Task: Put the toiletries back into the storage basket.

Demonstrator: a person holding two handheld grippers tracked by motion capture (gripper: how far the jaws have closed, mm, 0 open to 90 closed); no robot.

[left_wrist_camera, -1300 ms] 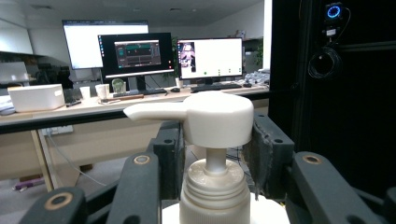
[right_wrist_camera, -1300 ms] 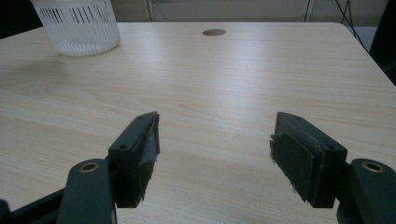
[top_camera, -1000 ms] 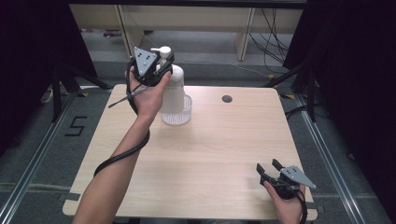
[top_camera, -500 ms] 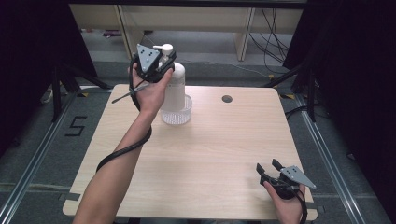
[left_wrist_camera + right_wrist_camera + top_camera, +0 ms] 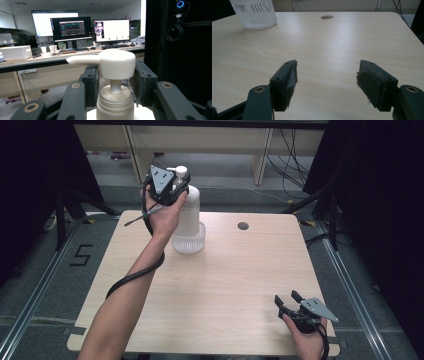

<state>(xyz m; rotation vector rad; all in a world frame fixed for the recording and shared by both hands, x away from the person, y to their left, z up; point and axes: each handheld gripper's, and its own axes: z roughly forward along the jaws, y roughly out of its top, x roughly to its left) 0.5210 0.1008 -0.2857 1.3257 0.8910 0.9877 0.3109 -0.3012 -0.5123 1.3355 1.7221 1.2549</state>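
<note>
White plastic pump bottle (image 5: 190, 210): upright, long axis vertical, base inside clear ribbed plastic cup (image 5: 189, 241) at far left-centre of light wooden table (image 5: 225, 285). Pump spout (image 5: 82, 60) horizontal, pointing left in left gripper view. Left gripper (image 5: 113, 82): jaws closed around bottle neck below pump head. Right gripper (image 5: 327, 75): jaws spread wide, empty, low over near right table corner.

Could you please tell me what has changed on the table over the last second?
Very little. The left gripper has shifted slightly at the top of the pump bottle, its jaws on either side of the pump's neck under the head; the bottle stays in the white basket. Whether the jaws actually press on the neck cannot be told. The right gripper rests open at the near right of the table, unmoved.
</note>
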